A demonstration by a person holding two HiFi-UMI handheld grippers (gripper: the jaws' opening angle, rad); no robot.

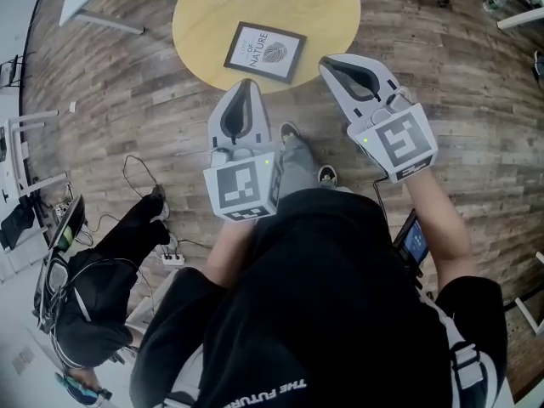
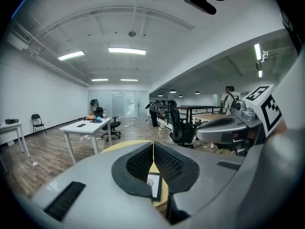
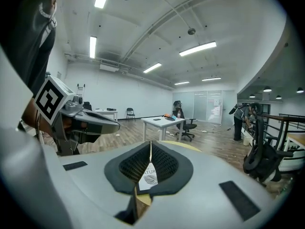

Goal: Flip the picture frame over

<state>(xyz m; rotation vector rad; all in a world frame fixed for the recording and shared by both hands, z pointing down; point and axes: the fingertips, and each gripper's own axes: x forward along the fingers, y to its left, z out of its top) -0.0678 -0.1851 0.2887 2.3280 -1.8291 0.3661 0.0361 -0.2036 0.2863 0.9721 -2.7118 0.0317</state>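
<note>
Yellow round table (image 1: 327, 15), one item on it: picture frame (image 1: 265, 51), flat, print side up, near the table's near edge, all four edges inside the rim, bare top beyond and to either side. We hold left gripper (image 1: 246, 83) and right gripper (image 1: 327, 63) at that near edge, jaws pressed together, empty; neither appears to touch the frame.

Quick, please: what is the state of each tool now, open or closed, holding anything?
Left tool: closed, holding nothing.
Right tool: closed, holding nothing.
</note>
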